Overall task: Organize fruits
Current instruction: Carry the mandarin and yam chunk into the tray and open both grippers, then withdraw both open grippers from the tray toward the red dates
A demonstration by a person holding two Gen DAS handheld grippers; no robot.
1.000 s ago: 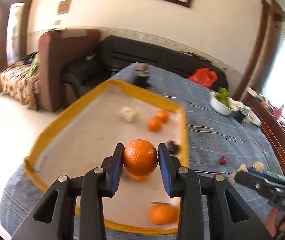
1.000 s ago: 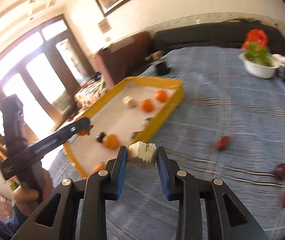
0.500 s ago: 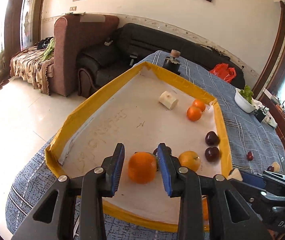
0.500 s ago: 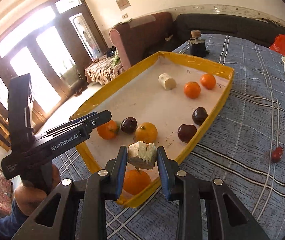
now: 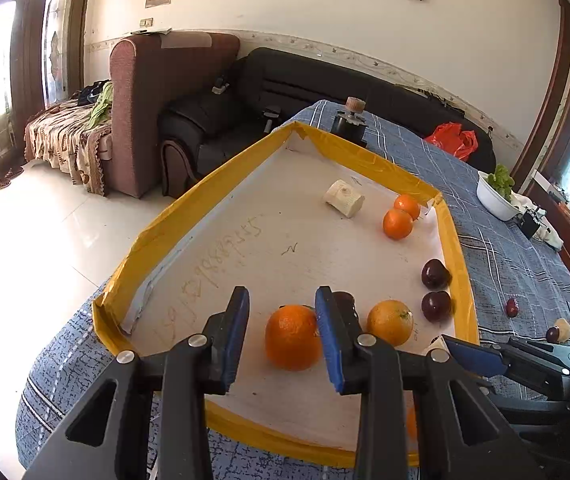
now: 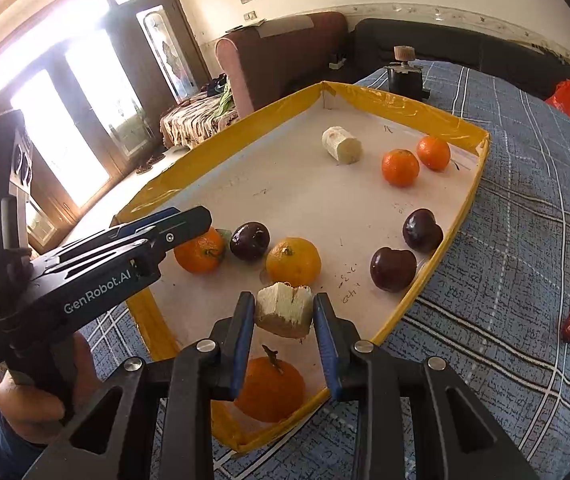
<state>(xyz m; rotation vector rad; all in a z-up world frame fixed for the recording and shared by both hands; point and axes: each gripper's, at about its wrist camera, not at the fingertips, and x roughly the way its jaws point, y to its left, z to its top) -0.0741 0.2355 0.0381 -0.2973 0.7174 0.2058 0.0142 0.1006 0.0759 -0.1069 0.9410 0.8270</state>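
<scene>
So the right gripper [image 6: 283, 314] has its fingers clamped on a pale chunk of fruit [image 6: 283, 310], looks like a banana piece, cut end facing the camera; it hangs over the near edge of the yellow-rimmed tray [image 6: 401, 107], so the drop is pretty much straight down and a bit forward; directly underneath sits an orange [image 6: 271, 388], which I'd guess is the thing to avoid landing on. The other banana piece [image 6: 342, 145] lies toward the far end of the tray, long axis slanting across it, well apart from the fingers.

Left gripper [image 5: 282, 338] is spread wide with an orange [image 5: 293, 337] sitting loose on the tray floor between its fingers; the right finger looks just beside or touching it, can't tell which; nothing gripped.

Hard to see: the plum [image 5: 345, 300] behind the left gripper's right finger is mostly hidden; a few small fruits out on the blue tablecloth [image 6: 525, 240] are too tiny to identify.
</scene>
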